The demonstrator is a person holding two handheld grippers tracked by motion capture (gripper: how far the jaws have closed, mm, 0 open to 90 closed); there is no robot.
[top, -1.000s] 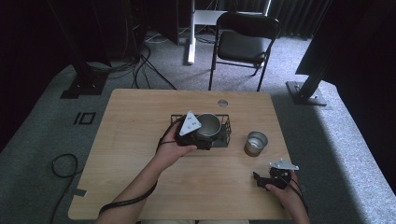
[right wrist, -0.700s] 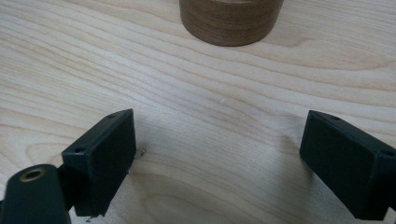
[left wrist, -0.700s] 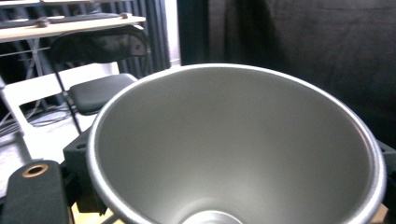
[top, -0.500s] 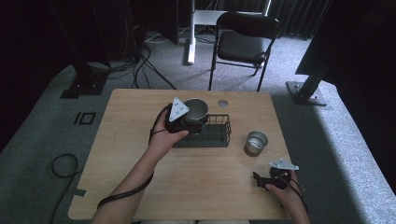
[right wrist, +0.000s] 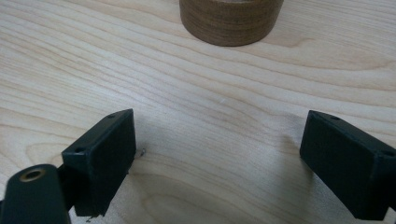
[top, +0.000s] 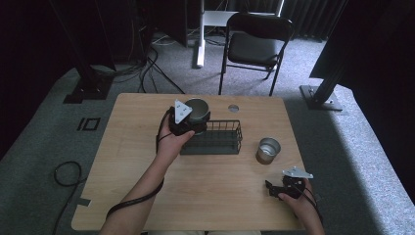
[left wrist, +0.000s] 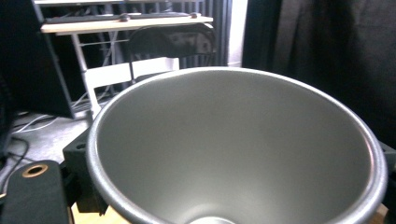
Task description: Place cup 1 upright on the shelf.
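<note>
1. Right gripper (top: pixel 278 188): nearest item, resting low on the counter (top: pixel 215 196) at its near right corner. Jaws stand wide apart with nothing between them, as the right gripper view shows over bare wood grain. Idle.
2. Small metal cup (top: pixel 268 150): stands upright on the counter just beyond the right gripper, right of the basket and apart from it. Its base appears at the top of the right gripper view (right wrist: pixel 231 21).
3. Wire basket (top: pixel 215 138): black, rectangular, at the counter's middle. Appears empty.
4. Left gripper (top: pixel 188 122): raised at the basket's far left corner, clamped on the metal bowl. In the left gripper view one jaw sits outside the rim at the left, the other at the right edge.
5. Metal bowl (top: pixel 197 108): grey, conical, carried in the air clear of the basket, mouth toward the left gripper's camera (left wrist: pixel 243 149).
6. Step in hand, as judged: the bowl is out of the basket and in transit.
7. Next move, as judged: carry the bowl to open counter left of or beyond the basket, lower it level until the base seats, then open the jaws.
8. Folding chair (top: pixel 257 46): on the carpet beyond the counter.
</note>
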